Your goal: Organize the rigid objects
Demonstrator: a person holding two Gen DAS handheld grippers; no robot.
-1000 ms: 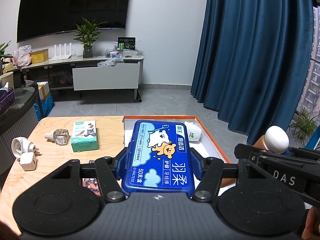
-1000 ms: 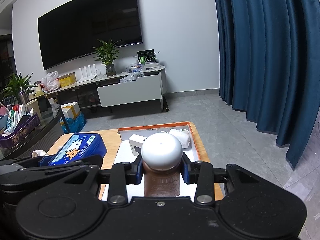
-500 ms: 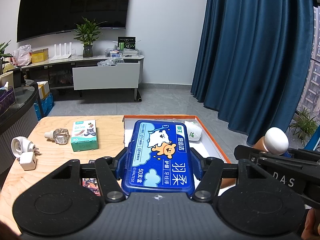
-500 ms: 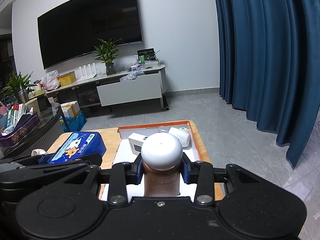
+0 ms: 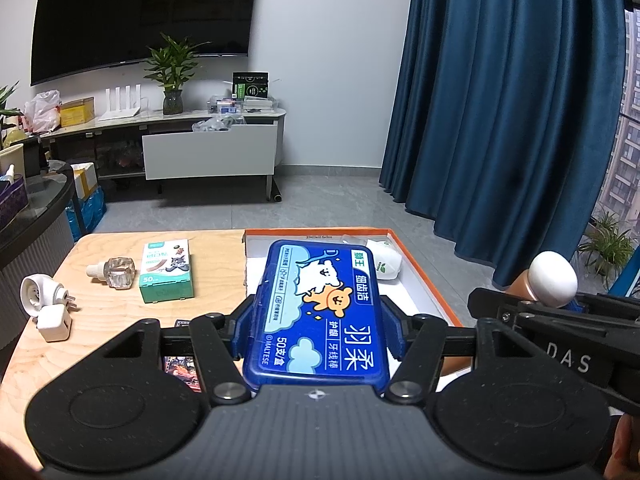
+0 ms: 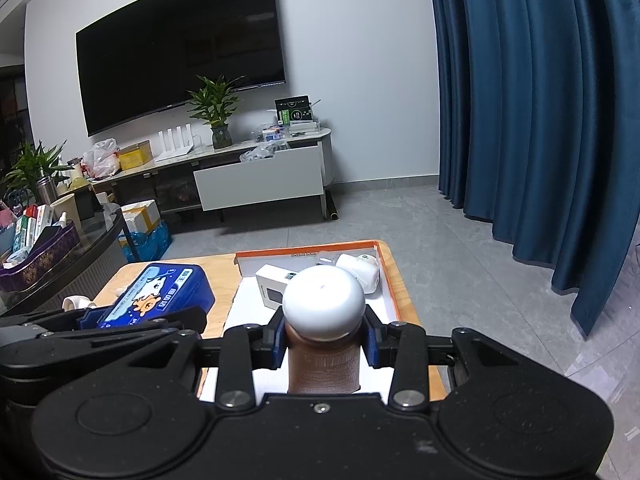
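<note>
Fingers [image 5: 246, 330] clamp blue floss box [image 5: 320, 312]; brown bottle [image 6: 323, 356] likewise pinched.

Blue cartoon-printed case [image 5: 320, 312], orange-rimmed tray [image 5: 424, 276]

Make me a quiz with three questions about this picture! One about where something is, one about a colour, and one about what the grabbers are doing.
1. Where is the green box?
A. On the wooden table, left of the orange-rimmed tray
B. Inside the tray
C. On the floor

2. What colour is the cap of the brown bottle?
A. Red
B. White
C. Black

3. What is the left gripper doing?
A. Hanging open with nothing in it
B. Pressing on the glass bottle
C. Gripping the blue floss box

Answers:
1. A, the green box sits on bare wood beside the tray.
2. B, the rounded cap above the right gripper is white.
3. C, both pads press the blue box's long sides.
</note>
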